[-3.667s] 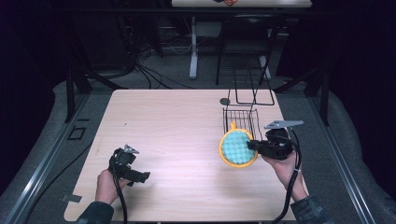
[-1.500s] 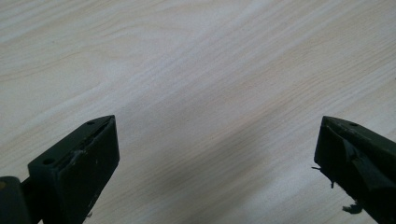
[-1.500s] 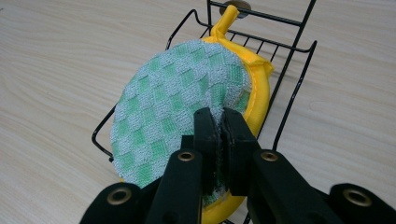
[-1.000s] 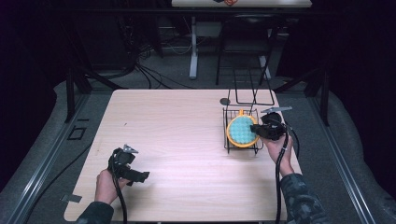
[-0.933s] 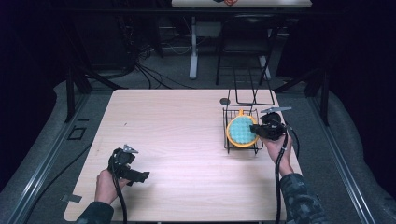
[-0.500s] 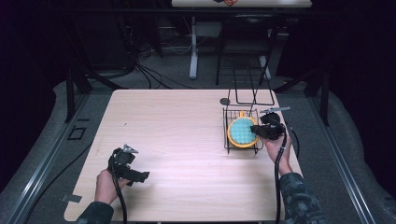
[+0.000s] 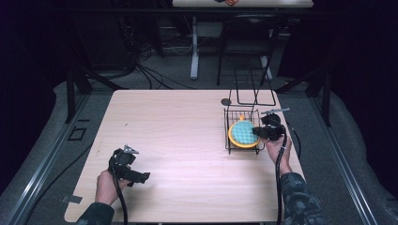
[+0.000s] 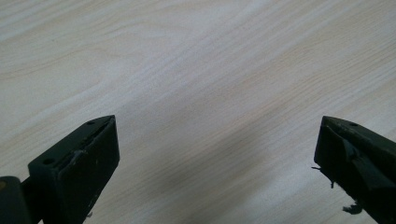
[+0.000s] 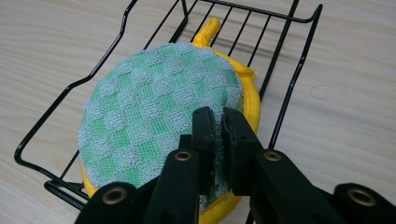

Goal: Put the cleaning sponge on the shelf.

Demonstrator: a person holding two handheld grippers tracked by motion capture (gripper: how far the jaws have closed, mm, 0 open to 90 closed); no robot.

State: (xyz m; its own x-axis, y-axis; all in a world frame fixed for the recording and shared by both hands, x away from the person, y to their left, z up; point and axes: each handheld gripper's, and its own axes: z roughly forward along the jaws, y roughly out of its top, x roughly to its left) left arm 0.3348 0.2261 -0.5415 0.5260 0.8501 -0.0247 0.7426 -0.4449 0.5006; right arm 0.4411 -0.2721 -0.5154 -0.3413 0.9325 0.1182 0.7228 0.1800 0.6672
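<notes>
Sponge (image 9: 161,116), round, green-checked top w/ yellow rim, sits in the black wire basket (image 9: 299,60) at the table's (image 7: 178,122) right side, tilted up toward the right gripper (image 9: 215,135). Right jaws are pinched on the sponge's near edge, mesh squeezed between the pads. Over on the left, left gripper (image 7: 143,176) hovers low over bare wood near the front edge, jaws wide apart, nothing between them, well apart from the basket.

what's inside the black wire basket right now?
A round green-and-yellow scrubbing pad lies in the wire basket, its near edge pinched by the right tool. The basket floor beneath the pad is covered.
</notes>
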